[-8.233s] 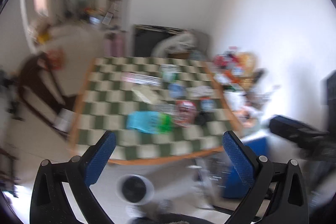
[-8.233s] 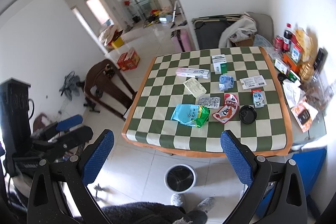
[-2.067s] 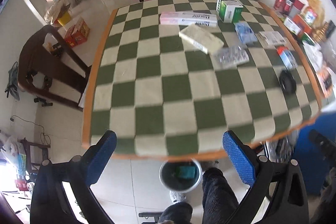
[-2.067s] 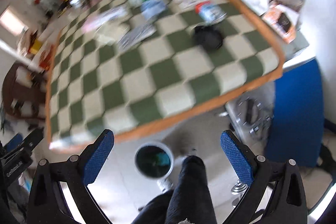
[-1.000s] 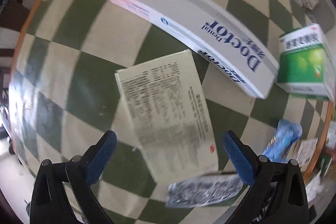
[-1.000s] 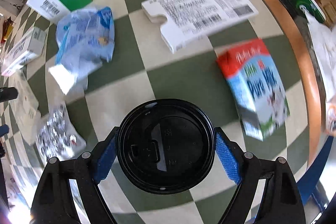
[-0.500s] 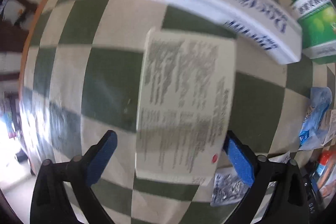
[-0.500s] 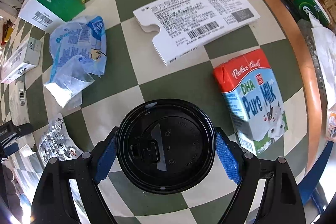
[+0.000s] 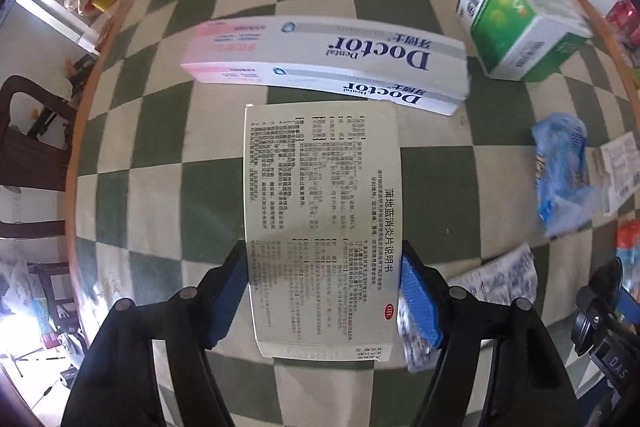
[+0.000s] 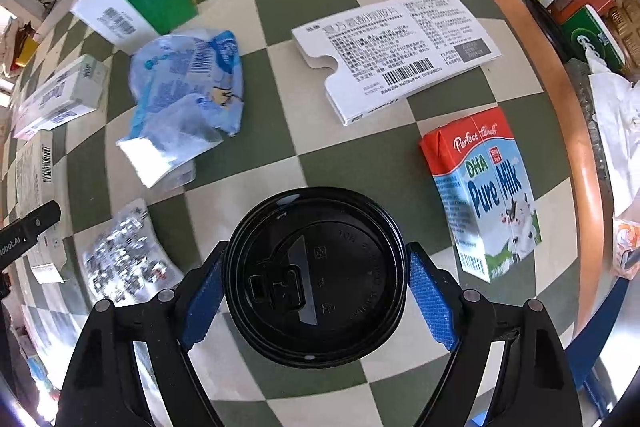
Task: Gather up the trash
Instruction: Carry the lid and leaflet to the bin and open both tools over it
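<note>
Left wrist view: our left gripper (image 9: 323,291), jaws just closing, pinches the printed leaflet (image 9: 322,227) by its long edges on the checkered tabletop (image 9: 160,131); we should squeeze gently (paper buckles).

Right wrist view: our right gripper (image 10: 316,293) clamps the black cup lid (image 10: 314,277); its underside is hidden.

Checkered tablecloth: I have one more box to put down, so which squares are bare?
Bare: the squares left of the leaflet out to the table edge, and beyond the Doctor box. Crowded: around the black lid, between blue wrapper, barcode card and milk carton.
</note>
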Available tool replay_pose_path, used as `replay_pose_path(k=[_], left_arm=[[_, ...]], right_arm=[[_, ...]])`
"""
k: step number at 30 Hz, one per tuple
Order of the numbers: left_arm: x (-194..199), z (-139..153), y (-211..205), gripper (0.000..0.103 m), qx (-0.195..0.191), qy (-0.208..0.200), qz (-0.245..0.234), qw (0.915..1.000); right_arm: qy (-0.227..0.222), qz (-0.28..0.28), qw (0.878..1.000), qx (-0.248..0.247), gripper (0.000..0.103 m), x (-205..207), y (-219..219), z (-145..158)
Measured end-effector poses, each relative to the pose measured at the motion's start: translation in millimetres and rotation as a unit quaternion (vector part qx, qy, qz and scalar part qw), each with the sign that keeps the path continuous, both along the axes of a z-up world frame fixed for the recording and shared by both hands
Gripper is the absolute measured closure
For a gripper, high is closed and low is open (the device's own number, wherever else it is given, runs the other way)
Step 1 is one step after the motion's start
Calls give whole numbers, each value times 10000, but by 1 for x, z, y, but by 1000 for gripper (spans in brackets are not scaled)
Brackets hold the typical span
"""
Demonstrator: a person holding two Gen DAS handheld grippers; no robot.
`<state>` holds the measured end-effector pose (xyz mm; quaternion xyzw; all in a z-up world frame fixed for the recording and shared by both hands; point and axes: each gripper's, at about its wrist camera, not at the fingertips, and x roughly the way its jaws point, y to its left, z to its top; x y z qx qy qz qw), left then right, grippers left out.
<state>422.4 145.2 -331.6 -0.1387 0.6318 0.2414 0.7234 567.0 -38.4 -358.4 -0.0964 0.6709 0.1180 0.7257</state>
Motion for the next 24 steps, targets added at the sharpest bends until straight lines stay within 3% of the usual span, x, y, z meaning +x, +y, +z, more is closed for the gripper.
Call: replay_pose_path(k=[4, 14, 20, 24], left_arm=[[-10, 25, -8, 34, 68, -289, -32, 9996], [-148, 78, -21, 34, 1, -985, -183, 9950], [-246, 84, -34, 34, -285, -1172, -297, 9923], [-319, 71, -44, 34, -793, -1073, -315, 9906]], right_arm=[[-95, 57, 9998, 150, 17, -19, 6, 15], [-425, 148, 9974, 564, 17, -110, -3, 71], [-618, 90, 9949, 797, 17, -207, -40, 108], [-476, 35, 9944, 939, 17, -283, -60, 111]])
